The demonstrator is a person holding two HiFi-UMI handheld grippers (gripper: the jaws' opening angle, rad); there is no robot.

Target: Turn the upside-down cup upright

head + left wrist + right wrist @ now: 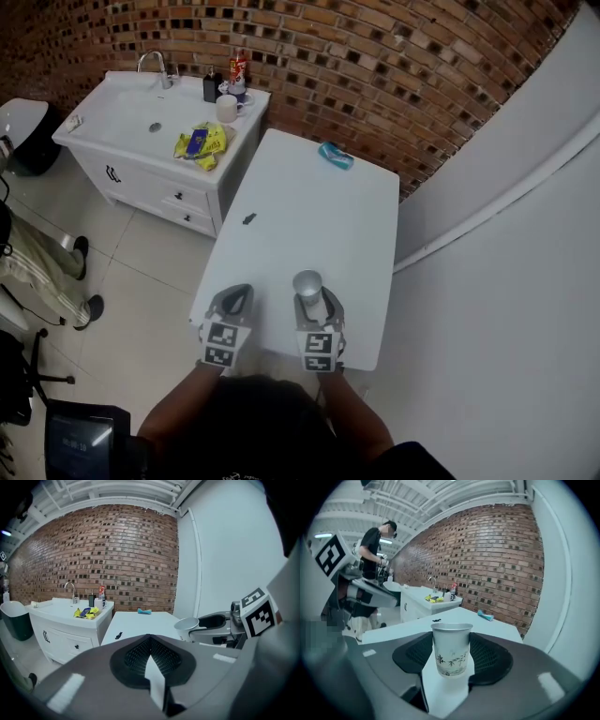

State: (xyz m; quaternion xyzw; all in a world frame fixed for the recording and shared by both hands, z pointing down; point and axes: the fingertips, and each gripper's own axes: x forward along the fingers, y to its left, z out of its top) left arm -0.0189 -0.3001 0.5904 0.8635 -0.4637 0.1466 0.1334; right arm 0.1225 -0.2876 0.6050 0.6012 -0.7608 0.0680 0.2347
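two grippers sit at the near edge of a white table point(319, 211), one in each of the person's hands. the right gripper point(315, 302) has its jaws closed on the cup point(307, 282), pads pressing on both sides of it. the cup point(451, 648) stands upright, rim at the top and open mouth showing from above, with a dark printed pattern low on its pale wall. whether its base rests on the table or hangs just above it cannot be told. the left gripper point(235, 294) is beside the right one, just apart from it. its jaws are together with only a thin sliver of table showing between the pads, and nothing is held in them. from the left gripper point(150, 644) view the cup point(186, 626) appears to the right, gripped in the other tool. a small dark object point(248, 219) lies on the table's left part, and a blue item point(335, 155) lies at its far end near the brick wall. left of the table stands a white sink cabinet point(131, 127) carrying a faucet point(155, 66), a mug point(227, 109) and yellow packets point(201, 142)
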